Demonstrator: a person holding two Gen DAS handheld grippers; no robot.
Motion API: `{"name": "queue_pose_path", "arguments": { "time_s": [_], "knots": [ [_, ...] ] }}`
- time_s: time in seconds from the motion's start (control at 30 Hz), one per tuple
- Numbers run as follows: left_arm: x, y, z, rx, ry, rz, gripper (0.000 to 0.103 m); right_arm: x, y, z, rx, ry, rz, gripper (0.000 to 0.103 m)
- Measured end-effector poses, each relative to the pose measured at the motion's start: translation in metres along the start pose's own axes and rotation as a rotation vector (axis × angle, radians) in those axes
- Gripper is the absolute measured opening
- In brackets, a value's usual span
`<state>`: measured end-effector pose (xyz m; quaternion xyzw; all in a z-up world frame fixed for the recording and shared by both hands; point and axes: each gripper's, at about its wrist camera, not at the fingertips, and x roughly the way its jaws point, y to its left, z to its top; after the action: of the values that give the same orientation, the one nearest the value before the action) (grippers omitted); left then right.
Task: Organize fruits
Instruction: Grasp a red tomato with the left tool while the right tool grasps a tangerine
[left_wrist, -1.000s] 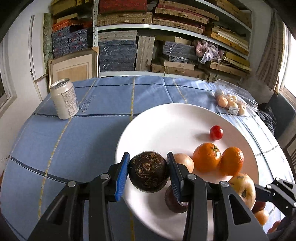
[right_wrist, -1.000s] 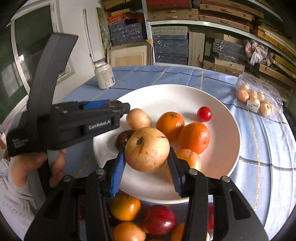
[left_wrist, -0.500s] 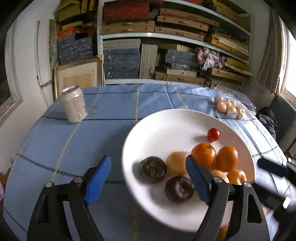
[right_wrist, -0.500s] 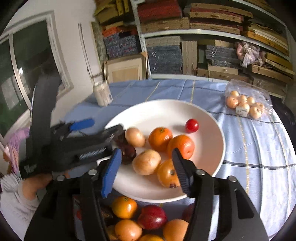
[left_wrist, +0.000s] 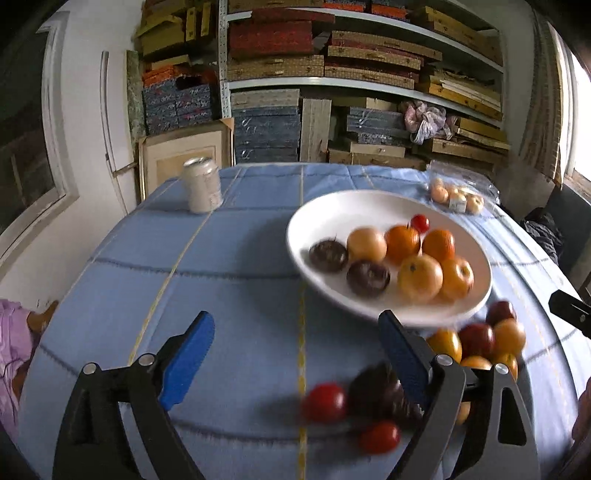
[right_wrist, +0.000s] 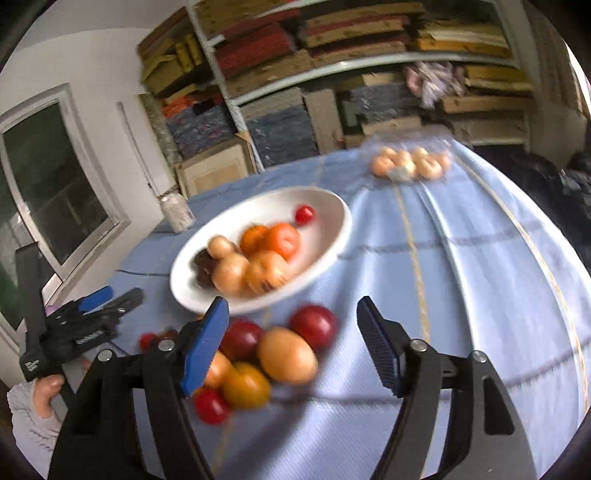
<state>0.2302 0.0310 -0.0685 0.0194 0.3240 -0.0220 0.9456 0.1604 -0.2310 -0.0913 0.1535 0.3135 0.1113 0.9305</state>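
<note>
A white plate on the blue tablecloth holds several fruits: two dark passion fruits, oranges, yellow-brown fruits and a cherry tomato. My left gripper is open and empty, above the cloth in front of the plate. Red tomatoes and a dark fruit lie near its right finger. My right gripper is open and empty above a loose pile of fruit in front of the plate.
A drink can stands at the far left of the table. A clear bag of small fruits lies at the far right. Shelves of boxes fill the wall behind. The left gripper shows in the right wrist view.
Both grippers opened and let go of their fruits onto the plate, the left a dark passion fruit, the right a yellow-brown fruit. Both then pulled back from the plate.
</note>
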Motion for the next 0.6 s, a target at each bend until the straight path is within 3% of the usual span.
{"name": "queue_pose_path", "arguments": {
  "time_s": [0.2,0.6],
  "knots": [
    [-0.008,0.003,-0.017,-0.012,0.021,-0.006,0.090,-0.011,-0.006,-0.019,0.007,0.016,-0.011,0.075],
    [-0.007,-0.002,-0.028,0.010,0.050,-0.005,0.091,0.002,0.020,-0.037,-0.110,0.090,-0.020,0.075]
  ]
}}
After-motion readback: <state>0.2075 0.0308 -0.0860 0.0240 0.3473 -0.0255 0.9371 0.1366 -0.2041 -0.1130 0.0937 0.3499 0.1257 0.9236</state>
